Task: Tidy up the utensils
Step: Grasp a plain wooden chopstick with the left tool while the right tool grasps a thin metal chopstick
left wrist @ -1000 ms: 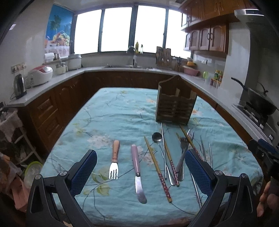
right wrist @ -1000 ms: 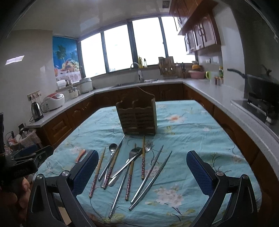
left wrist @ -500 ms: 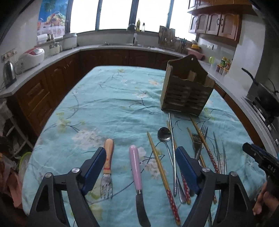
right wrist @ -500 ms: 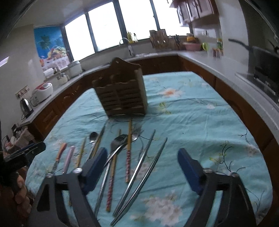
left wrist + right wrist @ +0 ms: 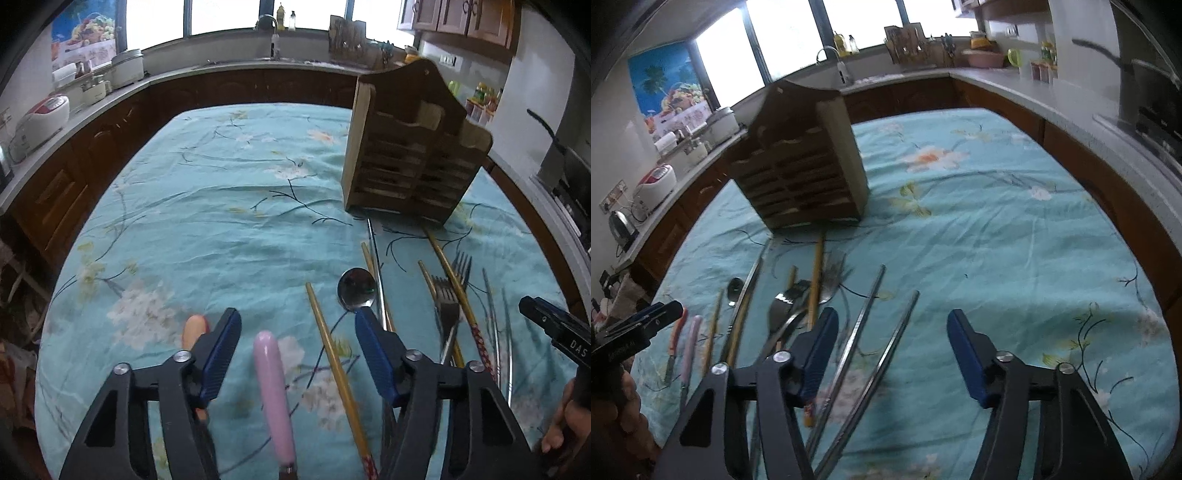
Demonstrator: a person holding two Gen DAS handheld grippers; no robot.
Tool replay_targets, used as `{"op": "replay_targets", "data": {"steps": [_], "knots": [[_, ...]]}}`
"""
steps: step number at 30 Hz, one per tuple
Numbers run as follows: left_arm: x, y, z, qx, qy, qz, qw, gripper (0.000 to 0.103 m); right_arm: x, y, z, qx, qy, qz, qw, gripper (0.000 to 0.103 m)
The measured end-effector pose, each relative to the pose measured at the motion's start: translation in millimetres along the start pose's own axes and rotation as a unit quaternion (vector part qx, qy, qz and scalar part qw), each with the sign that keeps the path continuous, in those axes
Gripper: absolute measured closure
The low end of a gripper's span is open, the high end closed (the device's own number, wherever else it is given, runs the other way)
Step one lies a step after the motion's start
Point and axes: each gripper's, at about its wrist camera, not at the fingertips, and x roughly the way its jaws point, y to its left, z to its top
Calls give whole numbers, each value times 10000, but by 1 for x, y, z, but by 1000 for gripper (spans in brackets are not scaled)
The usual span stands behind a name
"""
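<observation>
Pink knife [image 5: 275, 387] between closing left claw [image 5: 297, 356]; steel chopsticks [image 5: 882, 354] between right's [image 5: 892, 352]

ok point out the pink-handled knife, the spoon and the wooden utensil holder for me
pink-handled knife [image 5: 275, 391], left wrist view, middle of its pink handle
spoon [image 5: 357, 288], left wrist view, centre of the bowl
wooden utensil holder [image 5: 406, 173], left wrist view, slatted front face

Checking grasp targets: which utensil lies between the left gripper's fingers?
The pink-handled knife, lying centred between the open left gripper fingers; the orange-handled fork sits behind the left finger.
</observation>
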Motion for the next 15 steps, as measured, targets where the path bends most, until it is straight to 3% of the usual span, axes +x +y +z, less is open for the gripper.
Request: {"op": "replay_targets", "data": {"steps": [10, 14, 15], "knots": [[57, -2, 14, 88, 566, 37, 9984, 66, 37, -1, 7, -149, 493, -183, 9985, 71], [68, -8, 15, 260, 587, 94, 9979, 70, 44, 2, 12, -255, 508, -286, 9980, 73], [68, -9, 15, 296, 581, 99, 9978, 75, 45, 4, 13, -322, 517, -357, 9975, 74]]}}
